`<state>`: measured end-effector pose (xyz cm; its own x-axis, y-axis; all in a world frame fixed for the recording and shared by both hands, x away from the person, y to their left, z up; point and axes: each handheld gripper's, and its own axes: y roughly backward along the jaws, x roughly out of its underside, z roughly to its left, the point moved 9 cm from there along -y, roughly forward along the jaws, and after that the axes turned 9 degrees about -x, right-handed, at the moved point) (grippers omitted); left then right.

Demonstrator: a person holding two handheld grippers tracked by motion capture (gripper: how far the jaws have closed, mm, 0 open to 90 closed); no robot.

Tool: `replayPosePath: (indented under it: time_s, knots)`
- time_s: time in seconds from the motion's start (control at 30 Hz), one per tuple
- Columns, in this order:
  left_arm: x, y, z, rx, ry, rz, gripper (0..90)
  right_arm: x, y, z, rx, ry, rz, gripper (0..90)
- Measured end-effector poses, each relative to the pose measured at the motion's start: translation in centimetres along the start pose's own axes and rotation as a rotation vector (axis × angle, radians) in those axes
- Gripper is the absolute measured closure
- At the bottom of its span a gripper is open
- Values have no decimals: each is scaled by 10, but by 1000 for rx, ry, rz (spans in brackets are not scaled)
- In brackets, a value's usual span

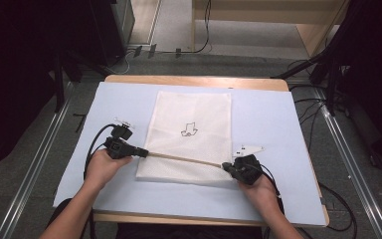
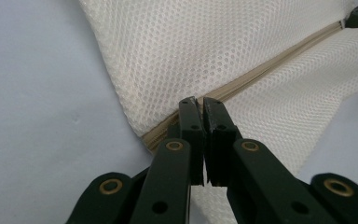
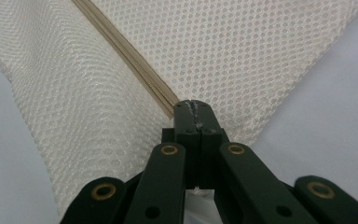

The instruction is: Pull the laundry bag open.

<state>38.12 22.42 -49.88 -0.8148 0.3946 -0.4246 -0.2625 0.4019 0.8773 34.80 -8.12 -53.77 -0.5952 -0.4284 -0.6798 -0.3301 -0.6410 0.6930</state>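
White mesh bag (image 1: 189,134) lying flat on the blue-covered bench (image 1: 278,124), short edge toward the person, little dark print on its middle. Near edge lifted a bit and pulled taut: tan zipper strip (image 1: 184,159) strung in a straight line between the two tools, running left-right across the bench with a slight slope down toward the right.

Left tool (image 1: 144,152) clamped on the left end of that strip, jaws nearly together with only a sliver between. Right tool (image 1: 226,167) pinched fully together on the right end, at the bag's corner.

So long axis of the zip = the line between both hands, each equally near its own end. Probably a slide along that line next, with the other end kept anchored.
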Motion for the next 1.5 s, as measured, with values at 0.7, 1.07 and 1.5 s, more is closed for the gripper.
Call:
replayPosePath:
  time_s: [0.7, 1.07, 1.5]
  knots:
    - [16, 10, 25, -5, 50, -6, 888, 0, 0, 0, -3, 2, -2, 900]
    - [21, 6, 17, 35, 26, 9, 881, 0, 3, -2, -42, -17, 22, 874]
    - [22, 4, 7, 87, -4, 6, 847, -14, 25, -7, -72, -74, -75, 768]
